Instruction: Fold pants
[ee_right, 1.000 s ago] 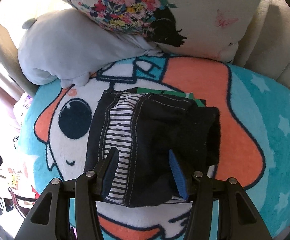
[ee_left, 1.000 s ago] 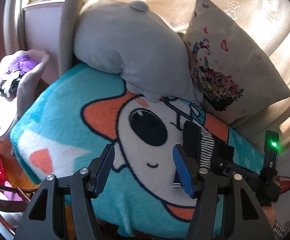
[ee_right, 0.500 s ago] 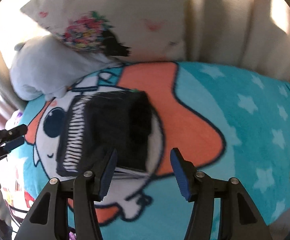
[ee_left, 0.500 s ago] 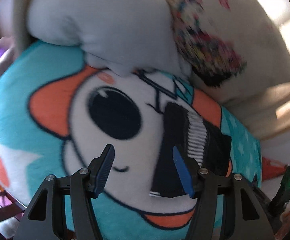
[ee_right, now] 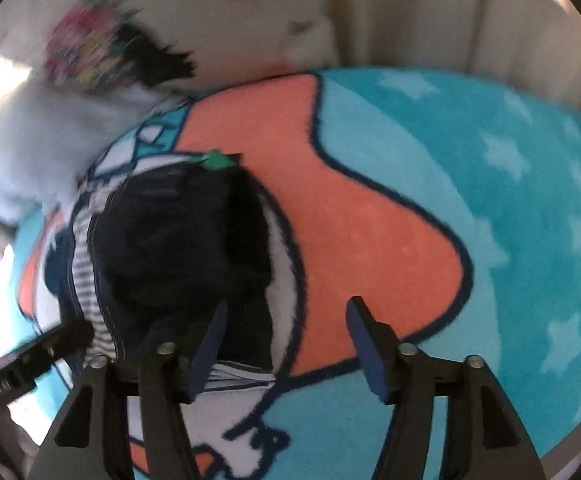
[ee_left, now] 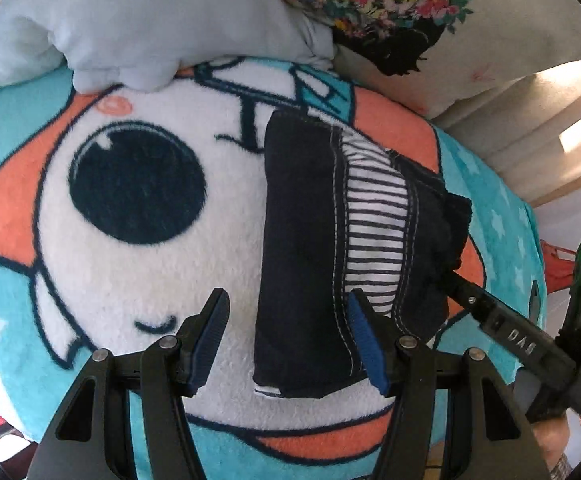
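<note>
The dark navy pants (ee_left: 302,248) with a striped lining lie folded into a compact rectangle on the cartoon blanket (ee_left: 138,272). My left gripper (ee_left: 288,338) is open and empty, low over the pants' near left edge. My right gripper (ee_right: 286,344) is open and empty, just right of the folded pants (ee_right: 178,248). The right gripper's body (ee_left: 510,336) also shows in the left wrist view, its tip against the pants' right side. The right wrist view is motion-blurred.
A grey plush pillow (ee_left: 138,20) and a floral cushion (ee_left: 410,12) lie at the blanket's far edge. Beige curtains (ee_right: 430,8) hang behind. The blanket's teal starred part (ee_right: 510,208) lies right of the pants.
My left gripper moved in close over the folded pants. My right gripper, earlier over the pants, swung right and off them. Both stayed open.
</note>
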The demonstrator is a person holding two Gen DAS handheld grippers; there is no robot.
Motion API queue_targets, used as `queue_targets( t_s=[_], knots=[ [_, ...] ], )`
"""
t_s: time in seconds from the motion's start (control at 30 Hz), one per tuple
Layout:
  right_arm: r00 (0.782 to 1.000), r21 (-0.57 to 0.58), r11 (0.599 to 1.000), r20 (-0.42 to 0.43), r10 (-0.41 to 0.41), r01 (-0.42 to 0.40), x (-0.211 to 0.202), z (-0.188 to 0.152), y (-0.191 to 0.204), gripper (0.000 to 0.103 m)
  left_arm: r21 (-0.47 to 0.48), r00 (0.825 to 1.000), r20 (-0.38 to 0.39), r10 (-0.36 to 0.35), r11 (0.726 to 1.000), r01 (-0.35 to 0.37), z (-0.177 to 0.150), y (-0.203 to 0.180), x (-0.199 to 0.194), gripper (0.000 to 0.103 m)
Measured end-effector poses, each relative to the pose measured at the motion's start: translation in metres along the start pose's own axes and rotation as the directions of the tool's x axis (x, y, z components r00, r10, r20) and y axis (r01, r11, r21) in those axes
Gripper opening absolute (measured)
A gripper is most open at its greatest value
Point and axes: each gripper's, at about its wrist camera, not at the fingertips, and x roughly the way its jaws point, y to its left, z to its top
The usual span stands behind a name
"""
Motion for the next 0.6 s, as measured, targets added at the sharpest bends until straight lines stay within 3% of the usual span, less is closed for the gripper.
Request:
queue_targets(
  t_s=[0.07,0.13,0.27,0.37,0.47,0.5,0.6],
  knots=[
    [1.000,0.041,0.999,0.012,-0.024,0.023,-0.011,0.000,-0.009,0.067,0.003,1.000,0.016,0.003,1.000,-0.003,0.002,0.001,-0.007,0.060],
    [0.993,0.054,0.998,0.109,-0.049,0.044,-0.037,0.001,-0.010,0.067,-0.001,1.000,0.029,0.007,1.000,-0.007,0.005,0.005,-0.013,0.060],
    [0.972,-0.023,0.999,0.233,-0.028,0.035,-0.068,0.009,0.013,0.067,-0.013,0.999,0.042,0.009,1.000,-0.008,0.008,0.012,-0.020,0.060],
    [0.980,-0.067,0.997,0.200,-0.008,0.022,-0.051,0.017,0.032,0.066,0.001,0.998,0.053,0.017,1.000,-0.017,0.006,0.014,-0.026,0.060],
    [0.995,-0.092,0.994,0.078,-0.057,0.064,-0.003,0.018,0.038,0.066,0.019,0.997,0.066,0.026,0.999,-0.028,0.002,0.016,-0.033,0.060],
    [0.997,-0.085,0.994,0.042,-0.059,0.063,0.007,0.017,0.037,0.066,0.029,0.997,0.071,0.030,0.999,-0.032,0.000,0.016,-0.037,0.060],
    [0.998,0.032,0.999,0.054,-0.009,0.007,-0.005,0.019,0.024,0.067,0.059,0.994,0.098,0.044,0.997,-0.050,-0.003,0.017,-0.045,0.060]
  ],
)
